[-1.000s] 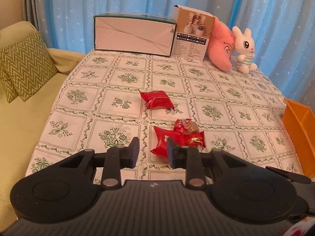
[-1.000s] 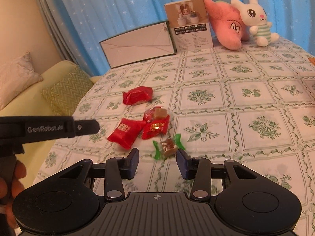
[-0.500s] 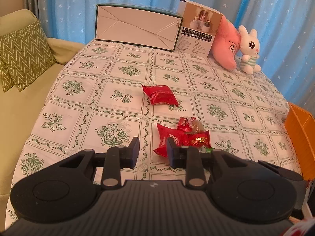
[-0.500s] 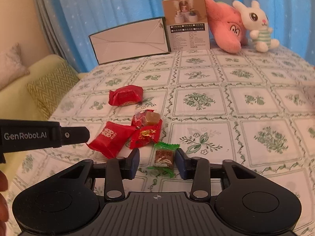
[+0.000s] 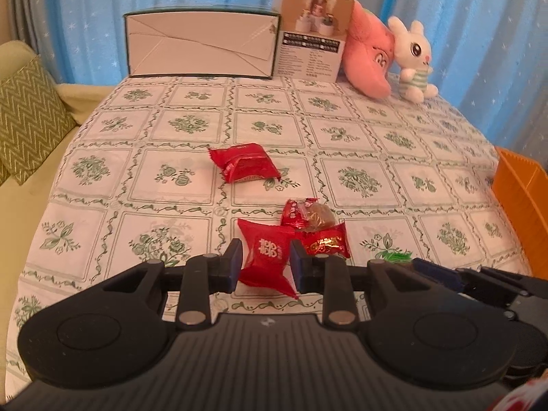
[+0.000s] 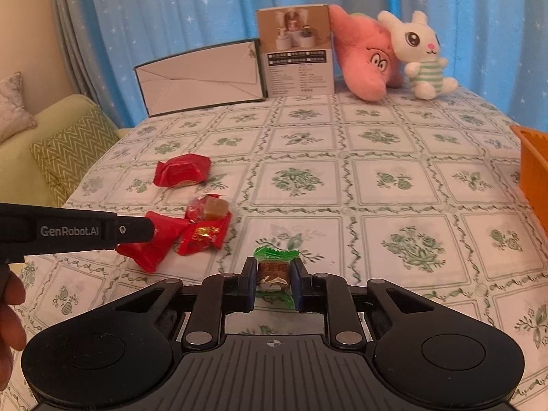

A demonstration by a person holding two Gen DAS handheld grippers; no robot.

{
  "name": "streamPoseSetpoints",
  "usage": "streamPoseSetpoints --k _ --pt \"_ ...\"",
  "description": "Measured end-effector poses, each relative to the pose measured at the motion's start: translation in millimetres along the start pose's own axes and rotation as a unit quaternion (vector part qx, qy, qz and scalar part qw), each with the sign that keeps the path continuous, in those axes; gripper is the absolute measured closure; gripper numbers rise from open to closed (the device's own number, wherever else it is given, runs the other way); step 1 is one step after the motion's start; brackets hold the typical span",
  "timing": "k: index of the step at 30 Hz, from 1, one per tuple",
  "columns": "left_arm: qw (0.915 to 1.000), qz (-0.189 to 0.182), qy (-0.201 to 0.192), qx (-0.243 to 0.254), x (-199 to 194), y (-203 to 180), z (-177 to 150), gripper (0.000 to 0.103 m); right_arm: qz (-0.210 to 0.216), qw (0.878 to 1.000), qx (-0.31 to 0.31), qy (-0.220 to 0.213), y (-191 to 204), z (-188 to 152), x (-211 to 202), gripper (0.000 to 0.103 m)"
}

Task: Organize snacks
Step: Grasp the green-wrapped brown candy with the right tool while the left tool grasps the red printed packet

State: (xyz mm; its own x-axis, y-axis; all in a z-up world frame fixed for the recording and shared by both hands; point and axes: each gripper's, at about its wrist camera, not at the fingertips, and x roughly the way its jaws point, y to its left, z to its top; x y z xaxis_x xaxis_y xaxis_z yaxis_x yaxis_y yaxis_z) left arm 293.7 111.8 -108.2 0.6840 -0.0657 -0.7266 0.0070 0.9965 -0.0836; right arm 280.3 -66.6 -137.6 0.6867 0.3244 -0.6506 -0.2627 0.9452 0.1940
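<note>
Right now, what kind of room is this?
Probably a living room at home: a green sofa with a zigzag cushion, starry blue curtains, and a bunny plush on the cloth-covered table.

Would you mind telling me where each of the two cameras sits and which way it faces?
Left wrist: on the left gripper, facing along the table toward the curtain; its fingers flank the red square packet.
Right wrist: on the right gripper, facing likewise; fingers against the green-wrapped candy, the left gripper's arm and a hand at left.
Shared: red snacks, white box, pink plush, rabbit, orange bin.
</note>
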Motion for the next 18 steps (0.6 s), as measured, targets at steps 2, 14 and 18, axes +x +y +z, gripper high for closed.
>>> streamPoseSetpoints --k 2,14,18 --pt "0.9998 0.007 0.009 0.016 6.8 -5.0 0.4 0.077 -0.002 1.0 0.001 0.0 -3.5 -0.5 -1.4 0.082" --pt "0.9973 0.034 0.033 0.055 28.2 -14.5 -1.8 0.076 -0.001 1.0 0.006 0.003 -12.5 0.8 -2.2 0.082" --pt "0.9987 0.031 0.028 0.03 23.0 -10.9 -2.2 0.08 0.0 1.0 0.007 0.0 -14.7 1.5 -7.5 0.082"
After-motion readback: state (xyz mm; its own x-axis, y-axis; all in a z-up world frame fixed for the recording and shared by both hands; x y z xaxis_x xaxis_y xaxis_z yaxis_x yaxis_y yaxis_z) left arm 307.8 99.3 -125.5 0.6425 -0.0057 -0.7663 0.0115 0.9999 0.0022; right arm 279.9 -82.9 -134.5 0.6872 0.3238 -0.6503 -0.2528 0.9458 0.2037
